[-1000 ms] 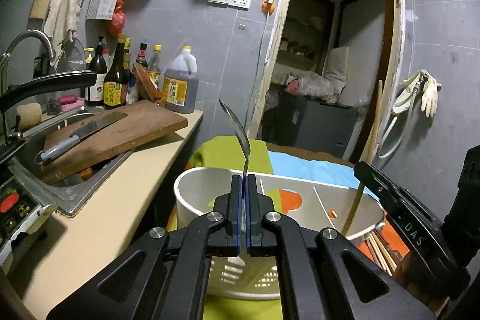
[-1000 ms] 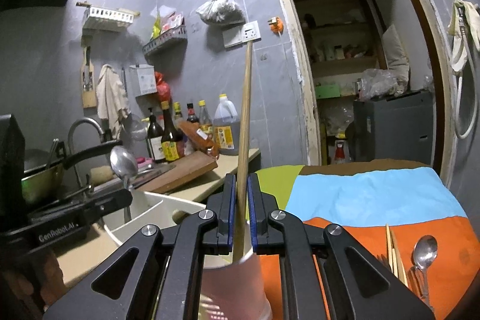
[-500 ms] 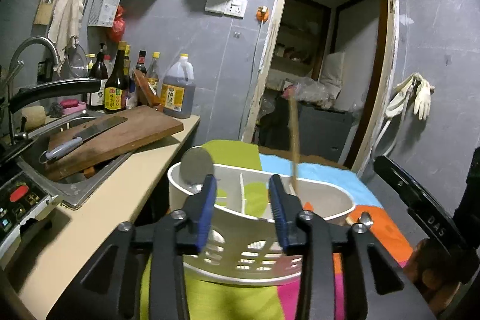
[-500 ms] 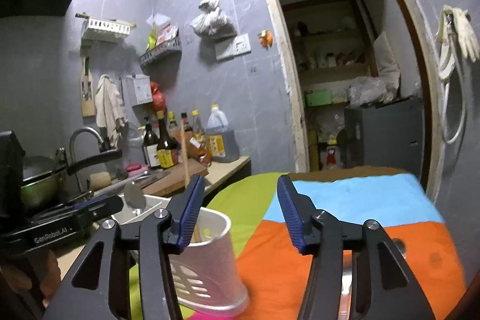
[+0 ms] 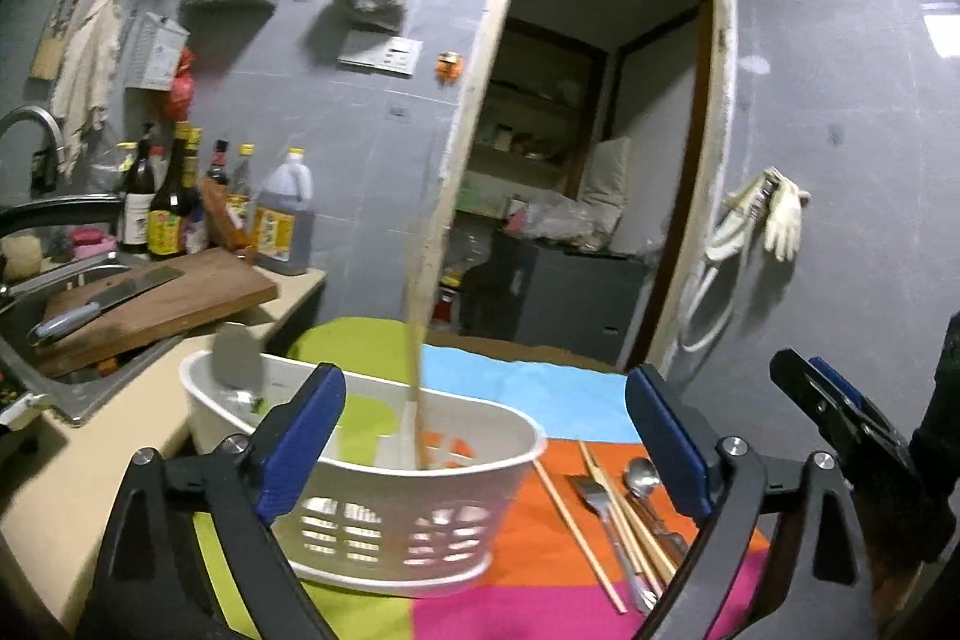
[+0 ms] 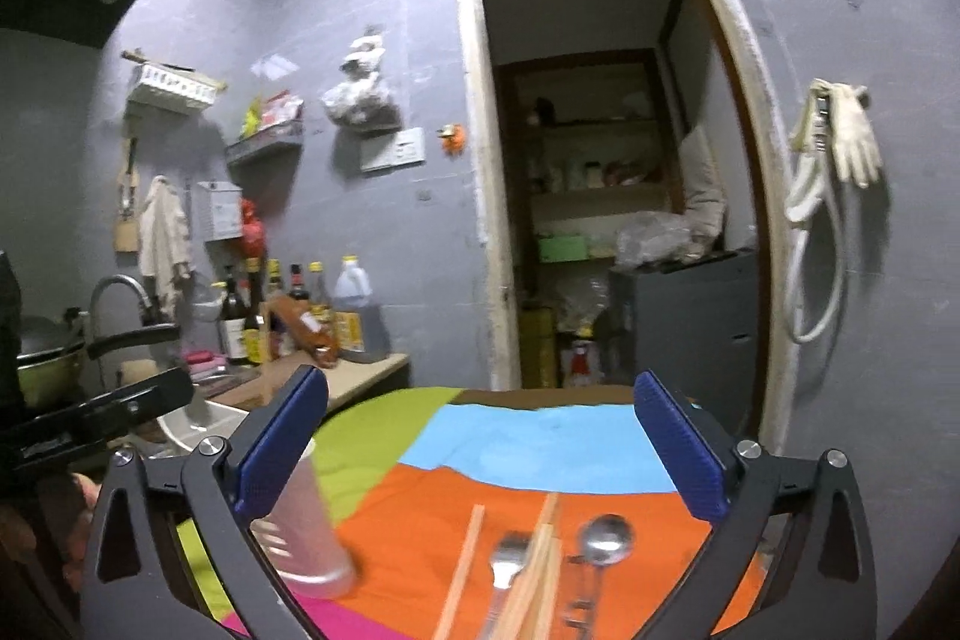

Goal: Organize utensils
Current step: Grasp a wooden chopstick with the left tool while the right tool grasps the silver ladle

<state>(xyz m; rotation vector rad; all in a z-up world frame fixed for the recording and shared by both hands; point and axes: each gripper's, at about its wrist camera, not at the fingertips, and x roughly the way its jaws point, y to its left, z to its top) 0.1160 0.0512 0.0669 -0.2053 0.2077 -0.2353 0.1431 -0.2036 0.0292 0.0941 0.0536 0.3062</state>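
My left gripper (image 5: 486, 436) is open and its jaws are still opening, with nothing held. Just beyond it stands the white slotted basket (image 5: 384, 508). A metal spoon (image 5: 237, 358) stands in the basket's left compartment and a wooden chopstick (image 5: 420, 370), blurred, stands near its middle. My right gripper (image 6: 474, 448) is open too, its jaws still widening and empty, above the orange cloth. Below it lie a spoon (image 6: 603, 532), a fork (image 6: 510, 550) and several chopsticks (image 6: 468, 562). The basket (image 6: 300, 526) is at its lower left.
The table wears a cloth (image 5: 540, 388) of green, blue, orange and pink patches. Left of it runs a counter with a cutting board and knife (image 5: 108, 304), a sink and bottles (image 5: 174, 196). A doorway (image 6: 606, 220) opens behind the table.
The left gripper let go of the spoon and the right let go of the chopstick; both now stand in the basket. Both grippers opened wide and drew back from it.
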